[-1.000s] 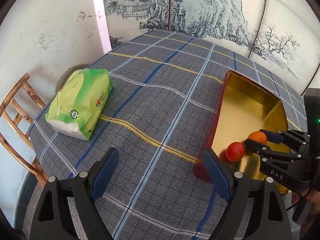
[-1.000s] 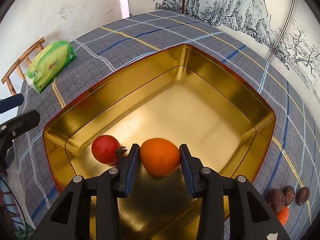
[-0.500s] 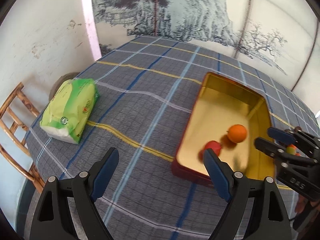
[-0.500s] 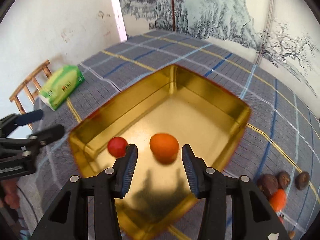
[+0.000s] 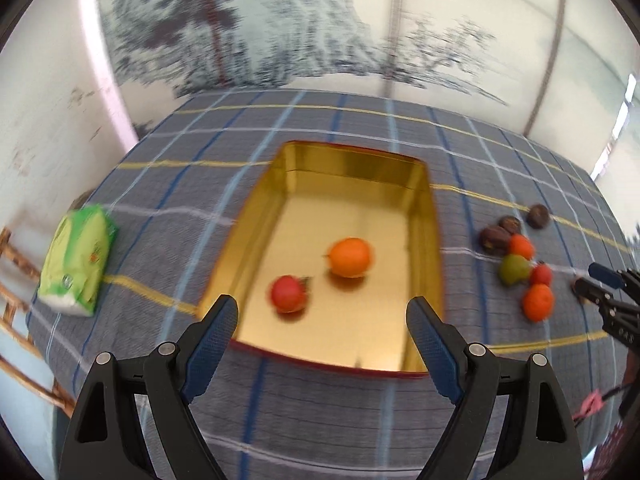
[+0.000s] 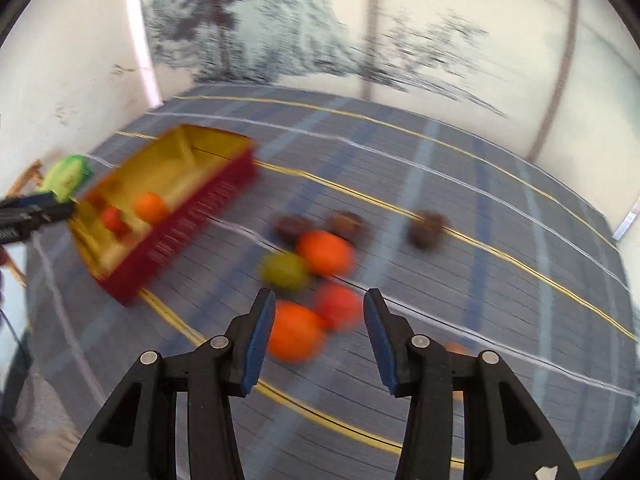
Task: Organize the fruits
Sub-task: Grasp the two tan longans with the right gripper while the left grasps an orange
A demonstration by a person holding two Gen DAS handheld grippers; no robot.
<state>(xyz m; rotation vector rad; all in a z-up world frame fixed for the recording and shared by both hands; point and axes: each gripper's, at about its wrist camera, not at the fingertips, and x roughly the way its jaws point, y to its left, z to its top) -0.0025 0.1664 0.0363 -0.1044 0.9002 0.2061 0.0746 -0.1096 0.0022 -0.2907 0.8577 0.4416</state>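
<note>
Left wrist view: gold tin (image 5: 424, 216) with red outer walls sits on the blue-grey checked tablecloth (image 5: 320, 420), long axis running away from the camera. Inside it, an orange (image 5: 349, 257) lies near the middle and a tomato (image 5: 289, 294) lies nearer and to the left; the two are close but apart. Left gripper (image 5: 322, 320) hangs above the tin's near edge, jaws wide apart, nothing between them.

Right of the tin, a loose cluster of fruit on the cloth: three dark brown round fruits (image 5: 496, 238) at the far side, then a small orange fruit (image 5: 521, 246), a green fruit (image 5: 514, 269), a small red fruit (image 5: 541, 274) and, nearest, a second orange (image 5: 538, 302). The cluster is clear of the tin wall. Right gripper (image 5: 592, 280) enters at the right edge, just beside this cluster.

Right wrist view (heavily blurred): right gripper (image 6: 319, 320) is over the near end of the cluster, jaws partly apart and empty, not pressing on anything. The second orange (image 6: 295, 336) shows just inside its left finger, with the small red fruit (image 6: 338, 306) beyond it. Whether the fingers touch the cloth: cannot tell.

Green tissue pack (image 5: 78, 260) lies at the far left edge of the table, beside a wooden chair (image 5: 12, 280).
</note>
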